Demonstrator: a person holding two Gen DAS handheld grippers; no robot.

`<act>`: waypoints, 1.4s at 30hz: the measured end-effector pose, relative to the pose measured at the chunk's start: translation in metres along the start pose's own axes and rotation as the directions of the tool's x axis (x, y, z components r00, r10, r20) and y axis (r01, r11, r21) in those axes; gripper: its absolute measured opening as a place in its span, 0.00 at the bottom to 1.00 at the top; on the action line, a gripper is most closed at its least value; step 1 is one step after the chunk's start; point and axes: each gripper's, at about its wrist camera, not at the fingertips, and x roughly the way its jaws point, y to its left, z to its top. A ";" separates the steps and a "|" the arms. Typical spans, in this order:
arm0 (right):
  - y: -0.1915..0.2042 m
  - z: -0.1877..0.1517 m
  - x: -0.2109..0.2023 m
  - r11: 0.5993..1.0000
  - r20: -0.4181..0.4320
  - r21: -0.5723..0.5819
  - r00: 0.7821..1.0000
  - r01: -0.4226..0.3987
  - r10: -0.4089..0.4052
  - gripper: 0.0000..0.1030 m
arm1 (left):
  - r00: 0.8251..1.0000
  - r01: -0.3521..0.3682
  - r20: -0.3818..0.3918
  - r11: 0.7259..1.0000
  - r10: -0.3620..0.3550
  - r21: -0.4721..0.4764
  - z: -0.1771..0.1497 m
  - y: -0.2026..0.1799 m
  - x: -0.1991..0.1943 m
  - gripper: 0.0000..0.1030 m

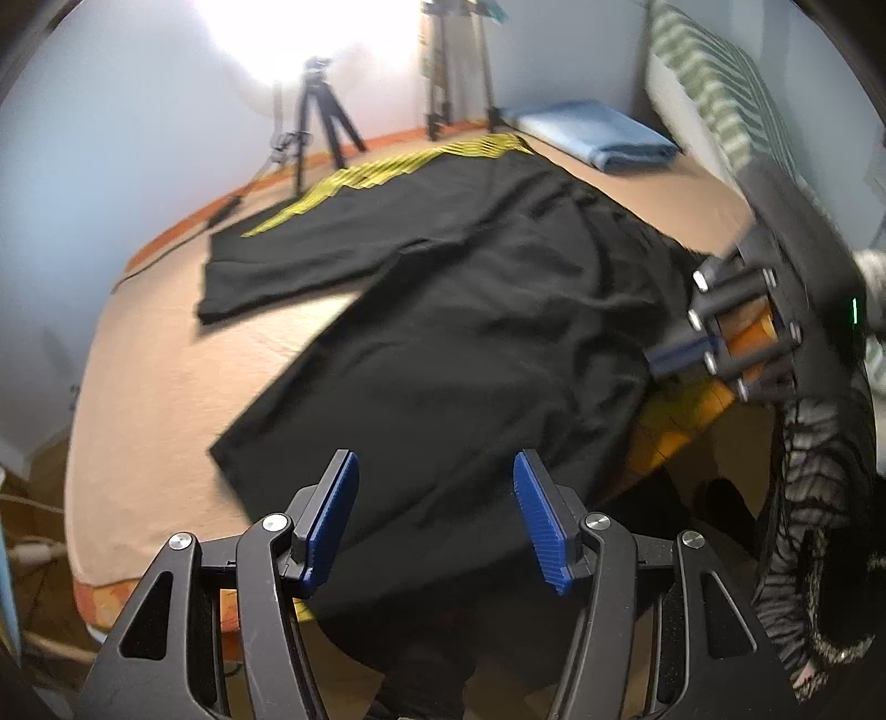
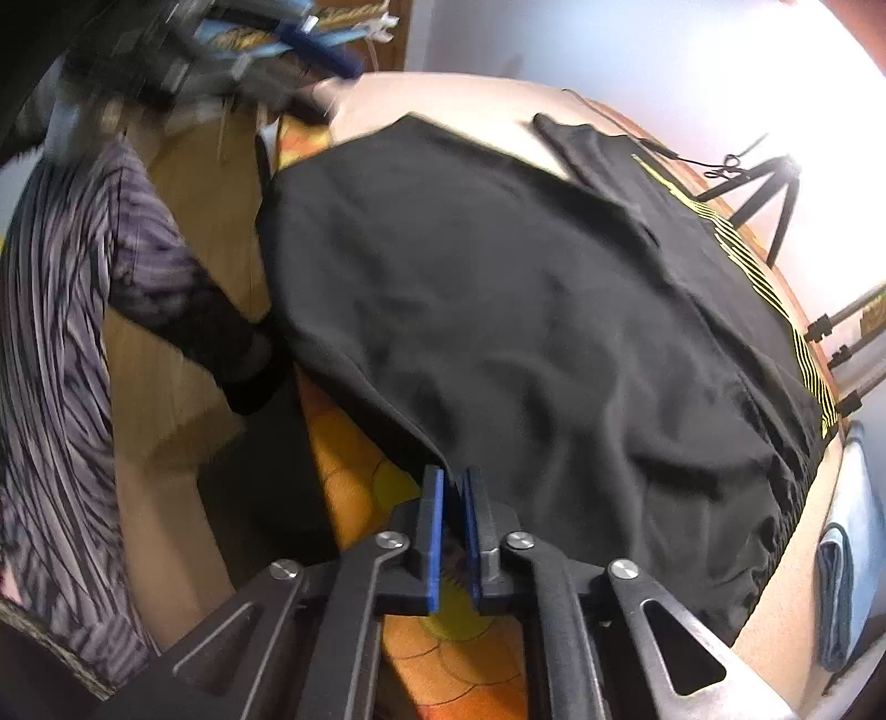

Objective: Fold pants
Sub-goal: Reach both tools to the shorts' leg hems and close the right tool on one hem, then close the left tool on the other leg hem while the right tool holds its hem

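Black pants [image 1: 459, 310] with a yellow striped side panel lie spread on a bed [image 1: 166, 399] with a peach sheet, one leg hanging over the near edge. My left gripper [image 1: 434, 520] is open and empty, just above the near leg's hem. My right gripper [image 2: 453, 531] is shut on the edge of the pants [image 2: 526, 310] at the bed's side. The right gripper also shows in the left wrist view [image 1: 670, 354], blurred, at the pants' right edge. The left gripper shows blurred in the right wrist view [image 2: 310, 39] at top left.
A folded blue cloth [image 1: 598, 135] lies at the bed's far end; it also shows in the right wrist view [image 2: 839, 587]. Tripods [image 1: 324, 122] stand by the far wall. A striped pillow [image 1: 714, 88] is at far right. The person's striped sleeve [image 2: 66, 332] is at left.
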 end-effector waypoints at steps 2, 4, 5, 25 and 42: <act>-0.012 0.006 -0.005 0.999 0.026 0.046 1.000 -0.017 0.016 0.01 | 0.999 0.042 -0.022 0.999 -0.041 0.026 0.001 -0.009 0.008 0.57; -0.024 0.012 -0.009 0.997 0.049 0.078 0.999 -0.015 0.011 0.00 | 0.997 0.071 -0.034 0.996 -0.069 0.058 0.001 -0.019 0.014 0.57; -0.030 0.014 -0.010 0.996 0.058 0.089 0.998 -0.009 0.003 0.00 | 0.996 0.080 -0.042 0.994 -0.077 0.077 0.002 -0.025 0.018 0.57; -0.099 0.024 0.015 0.945 0.107 0.305 0.991 -0.114 0.085 0.02 | 0.989 0.004 -0.145 0.996 0.009 0.089 0.005 -0.007 0.070 0.11; -0.097 -0.071 -0.036 0.977 -0.011 0.210 0.999 0.039 -0.038 0.60 | 0.998 0.031 -0.058 0.999 -0.029 0.038 0.008 0.014 0.060 0.04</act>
